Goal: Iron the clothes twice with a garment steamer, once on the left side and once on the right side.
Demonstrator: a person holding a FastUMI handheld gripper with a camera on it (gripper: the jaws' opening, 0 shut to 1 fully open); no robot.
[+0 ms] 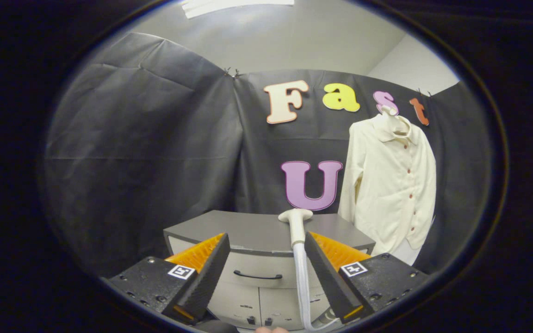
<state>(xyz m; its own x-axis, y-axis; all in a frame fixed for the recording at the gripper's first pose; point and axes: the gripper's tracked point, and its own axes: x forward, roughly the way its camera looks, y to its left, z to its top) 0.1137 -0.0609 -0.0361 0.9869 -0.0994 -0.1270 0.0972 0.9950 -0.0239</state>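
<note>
A cream button-up shirt [389, 185] hangs on a hanger against the booth's black wall, beyond the fingers and off to the right. The white garment steamer [296, 224] stands upright at the front of a grey cabinet top [243, 229], its head pointing up. Its ribbed white hose [302, 286] drops down in front of the cabinet. My gripper [266, 238] is open wide. The steamer's handle sits between the fingers, close to the right finger and well apart from the left one. I cannot tell whether the right finger touches it.
The grey cabinet has a drawer with a dark handle [257, 276] and doors below it. Black cloth walls close the booth behind and to the left. The shirt's hem hangs just past the cabinet's right corner.
</note>
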